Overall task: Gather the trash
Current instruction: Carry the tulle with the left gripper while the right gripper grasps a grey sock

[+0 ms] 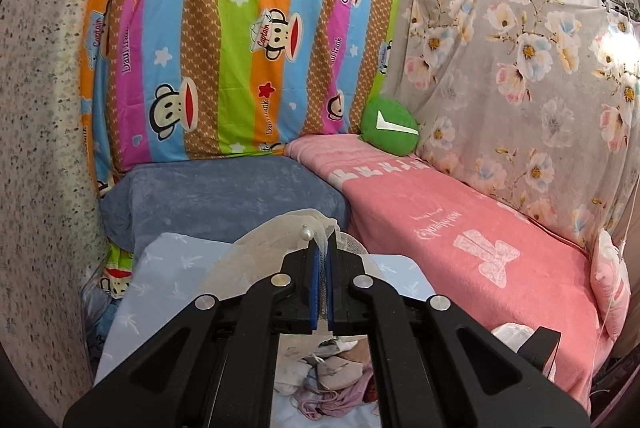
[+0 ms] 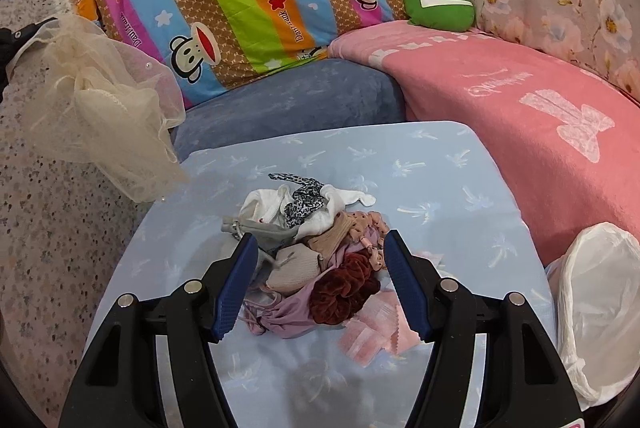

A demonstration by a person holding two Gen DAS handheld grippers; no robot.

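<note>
My left gripper (image 1: 323,246) is shut on a cream mesh cloth with small pearls (image 1: 280,228). The right wrist view shows the same cloth (image 2: 104,108) hanging in the air at the left, above the table's left edge. My right gripper (image 2: 320,244) is open, its blue pads either side of a pile of small fabric scraps (image 2: 316,240) on the light blue table (image 2: 440,180). The pile includes a dark red velvet scrunchie (image 2: 344,288), a leopard-print strip (image 2: 304,200) and white, beige and pink pieces. The pile shows under the left gripper too (image 1: 332,384).
A white plastic bag (image 2: 600,308) stands open at the table's right, also partly seen in the left wrist view (image 1: 512,336). A blue cushion (image 2: 300,96) and a pink-covered sofa (image 2: 520,100) border the table. A green cushion (image 2: 438,2) lies in the corner. Hanging sheets form the backdrop.
</note>
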